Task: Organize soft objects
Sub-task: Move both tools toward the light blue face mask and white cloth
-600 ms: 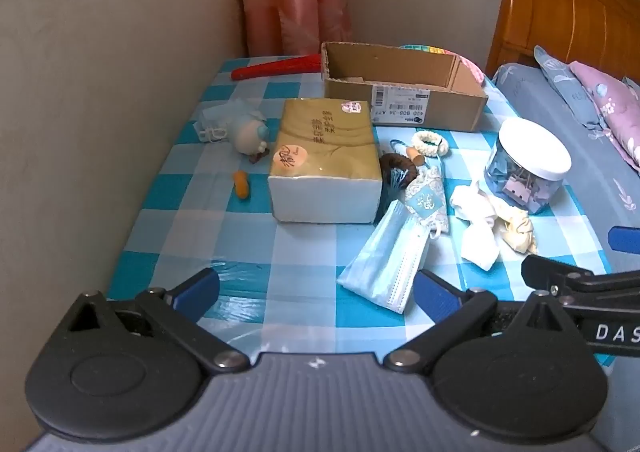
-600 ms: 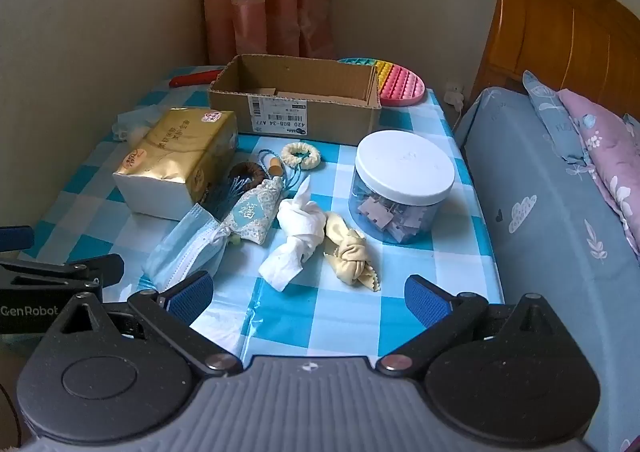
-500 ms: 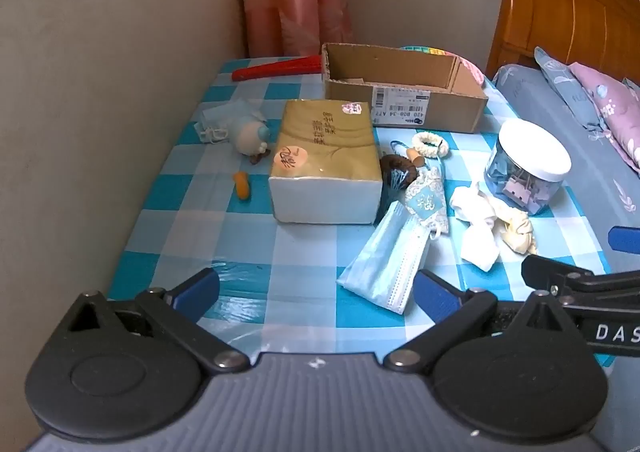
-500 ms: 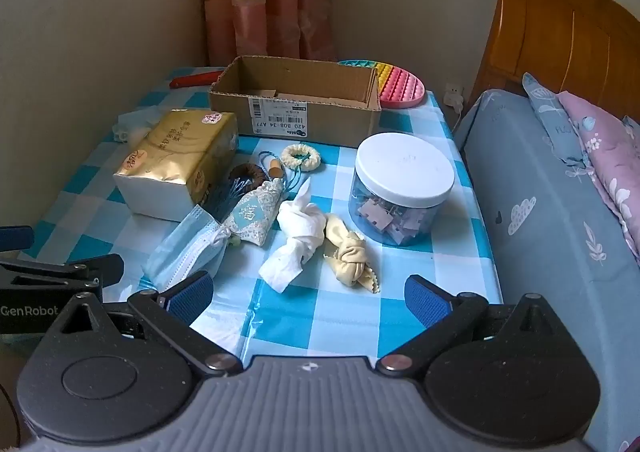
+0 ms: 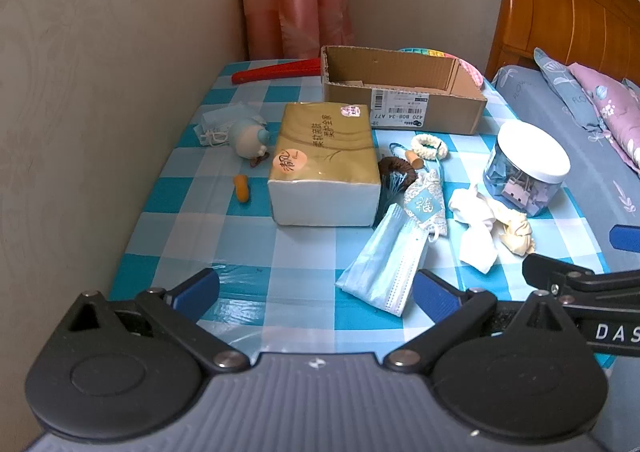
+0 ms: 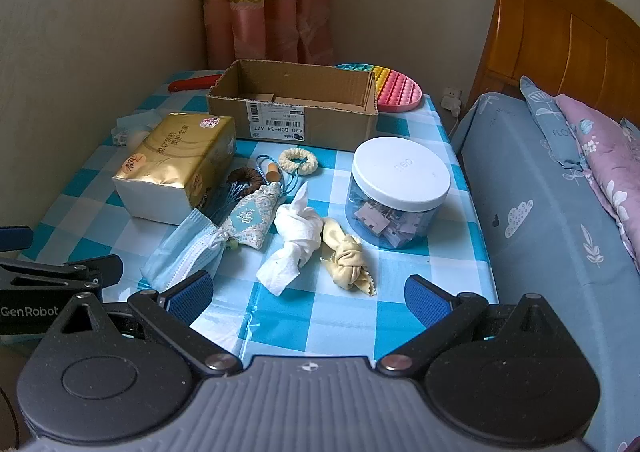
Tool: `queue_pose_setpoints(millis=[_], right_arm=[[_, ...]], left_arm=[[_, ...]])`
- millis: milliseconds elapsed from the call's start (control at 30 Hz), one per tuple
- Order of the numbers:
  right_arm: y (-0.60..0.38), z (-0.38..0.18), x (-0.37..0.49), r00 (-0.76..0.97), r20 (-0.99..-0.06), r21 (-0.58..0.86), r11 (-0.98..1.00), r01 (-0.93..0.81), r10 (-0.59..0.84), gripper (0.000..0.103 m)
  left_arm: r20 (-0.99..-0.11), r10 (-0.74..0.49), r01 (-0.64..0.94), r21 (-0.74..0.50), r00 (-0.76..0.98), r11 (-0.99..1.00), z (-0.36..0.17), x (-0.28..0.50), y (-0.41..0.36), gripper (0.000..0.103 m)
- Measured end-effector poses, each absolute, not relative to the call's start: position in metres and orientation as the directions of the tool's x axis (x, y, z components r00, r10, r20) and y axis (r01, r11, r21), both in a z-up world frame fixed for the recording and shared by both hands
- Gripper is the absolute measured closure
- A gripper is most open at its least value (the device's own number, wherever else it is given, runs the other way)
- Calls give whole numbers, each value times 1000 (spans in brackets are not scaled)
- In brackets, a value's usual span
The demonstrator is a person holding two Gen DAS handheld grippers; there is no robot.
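Observation:
On the blue checked table lie a blue face mask (image 5: 384, 264) (image 6: 180, 248), a patterned sachet (image 5: 424, 204) (image 6: 252, 220), a knotted white cloth (image 5: 476, 228) (image 6: 296, 244), a knotted yellow cloth (image 5: 516, 232) (image 6: 348, 256), a cream scrunchie (image 6: 298, 161) and a gold tissue pack (image 5: 324, 164) (image 6: 176, 164). An open cardboard box (image 5: 400, 88) (image 6: 296, 104) stands at the back. My left gripper (image 5: 316, 288) is open and empty above the near edge, left of the mask. My right gripper (image 6: 308, 296) is open and empty, in front of the knotted cloths.
A clear jar with a white lid (image 6: 400, 192) stands at the right. A plush toy (image 5: 250, 138), another mask (image 5: 218, 124), a small orange piece (image 5: 241, 188) and a red fan (image 5: 276, 70) lie at the left and back. A wall bounds the left, a bed (image 6: 560, 192) the right.

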State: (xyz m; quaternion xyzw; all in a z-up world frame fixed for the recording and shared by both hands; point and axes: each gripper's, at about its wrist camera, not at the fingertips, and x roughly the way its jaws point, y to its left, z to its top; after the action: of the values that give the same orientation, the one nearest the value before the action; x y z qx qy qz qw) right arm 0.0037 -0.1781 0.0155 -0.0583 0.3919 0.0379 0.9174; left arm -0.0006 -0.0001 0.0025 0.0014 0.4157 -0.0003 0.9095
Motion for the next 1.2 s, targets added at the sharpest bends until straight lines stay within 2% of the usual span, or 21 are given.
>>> queue_pose_setpoints(millis=[767,900,1200], right_arm=[[-174,18,8,712,-702,-126,983,-133,6,0],[-174,18,9,718,-696,-139,980,-141,4,0],[-172,15,13,728,-685,-165,971,-173,13,0]], left_arm=[[-741,-1,29,26,672,999,2,5,-4,1],[-717,-35,35,-15,696,999,2,4,-3,1],[-720,-40,63,5,693,998,-4,11,-5,1]])
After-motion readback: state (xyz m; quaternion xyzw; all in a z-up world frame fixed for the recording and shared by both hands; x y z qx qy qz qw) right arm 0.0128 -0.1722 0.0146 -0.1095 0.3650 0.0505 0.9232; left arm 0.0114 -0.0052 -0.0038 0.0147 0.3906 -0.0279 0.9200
